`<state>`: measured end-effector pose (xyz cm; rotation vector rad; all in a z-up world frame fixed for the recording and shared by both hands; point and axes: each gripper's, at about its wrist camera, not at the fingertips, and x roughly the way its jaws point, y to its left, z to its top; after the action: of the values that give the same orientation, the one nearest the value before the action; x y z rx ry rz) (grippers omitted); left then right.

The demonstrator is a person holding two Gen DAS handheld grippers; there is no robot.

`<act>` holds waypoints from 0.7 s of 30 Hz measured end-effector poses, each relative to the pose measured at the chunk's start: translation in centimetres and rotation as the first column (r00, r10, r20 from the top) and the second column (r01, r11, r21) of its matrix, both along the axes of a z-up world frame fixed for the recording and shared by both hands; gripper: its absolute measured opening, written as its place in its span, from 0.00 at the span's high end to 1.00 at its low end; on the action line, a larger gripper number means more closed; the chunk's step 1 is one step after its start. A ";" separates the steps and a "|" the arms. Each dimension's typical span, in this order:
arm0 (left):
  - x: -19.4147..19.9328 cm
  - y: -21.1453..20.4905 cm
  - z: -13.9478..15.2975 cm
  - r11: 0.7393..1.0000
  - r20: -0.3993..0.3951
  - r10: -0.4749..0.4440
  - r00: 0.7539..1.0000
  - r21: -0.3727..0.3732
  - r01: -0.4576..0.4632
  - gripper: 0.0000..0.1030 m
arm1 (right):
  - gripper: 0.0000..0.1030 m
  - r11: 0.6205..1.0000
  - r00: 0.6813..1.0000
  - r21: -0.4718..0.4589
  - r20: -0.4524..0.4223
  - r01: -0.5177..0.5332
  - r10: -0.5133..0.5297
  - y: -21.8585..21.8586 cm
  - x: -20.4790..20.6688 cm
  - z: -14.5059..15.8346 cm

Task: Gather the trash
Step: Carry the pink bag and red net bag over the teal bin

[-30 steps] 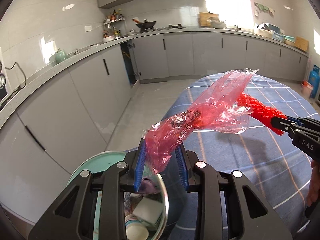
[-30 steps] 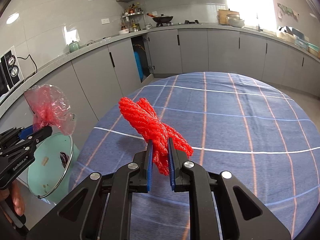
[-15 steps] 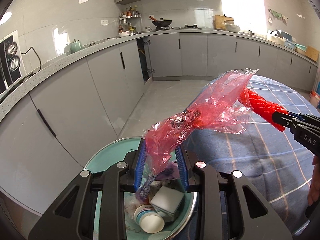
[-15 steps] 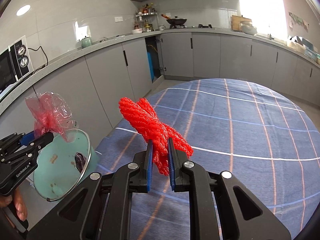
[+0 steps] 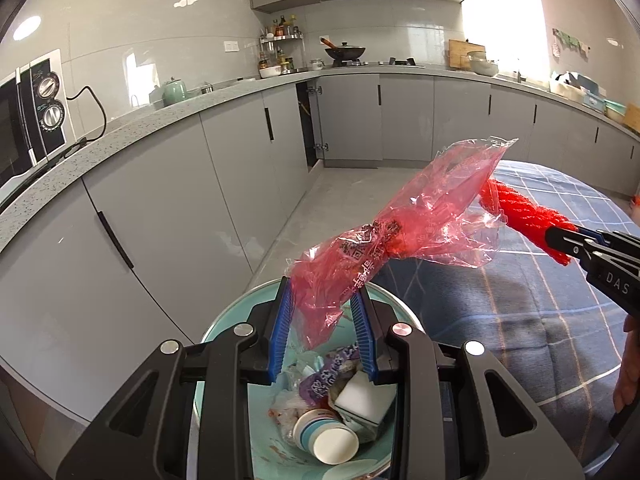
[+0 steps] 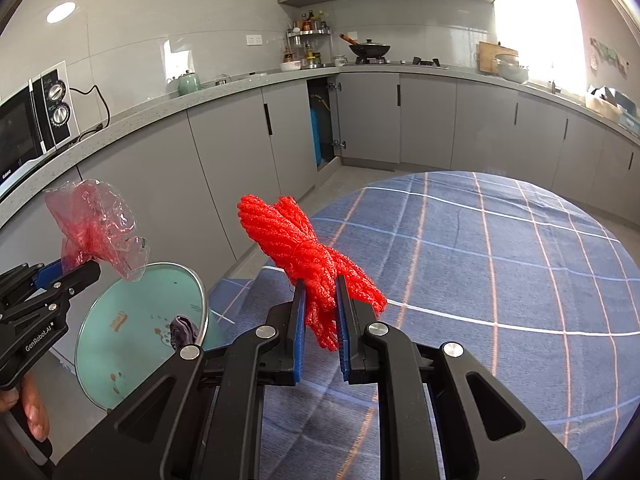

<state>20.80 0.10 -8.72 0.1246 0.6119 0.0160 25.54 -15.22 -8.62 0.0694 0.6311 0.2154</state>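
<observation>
1. Landmark is the trash bin: mint green, open top, on the floor just beside the edge of the table with the blue plaid cloth.
2. Left gripper sits directly above the bin mouth. Its fingers look spread wider than in a firm pinch; the red plastic bag hangs between them, touching the left pad. I can't tell whether it's clamped or only snagged.
3. From the right wrist view the bag sticks up out of the left gripper, above the bin rim.
4. Right gripper is closed tight on the red net bundle, pinched near its lower end, the rest standing up past the fingertips. It's over the table edge, beside the bin but not above it.
5. The bin already holds a paper cup, a white block and a purple wrapper.
6. Step in hand, my read: dropping the bag into the bin. The net is queued after it.
7. Next move: spread the left fingers fully and let the bag fall. The film is light and may cling to the pad, so a small shake or dip toward the bin mouth might be needed.
8. Then pull the left gripper clear of the opening and bring the right one over the bin before releasing the net.
9. Risk: the bag's long top leans toward the table and could drape over the rim.
</observation>
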 end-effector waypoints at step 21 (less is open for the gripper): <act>-0.9 2.7 0.6 0.998 0.015 0.057 0.998 0.007 -0.057 0.71 | 0.86 0.999 0.999 -0.018 0.009 -0.048 0.048 3.2 0.5 0.3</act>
<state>19.94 2.76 -8.10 0.1143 0.6002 0.0741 26.06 -12.00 -8.34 0.0358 0.6259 0.2564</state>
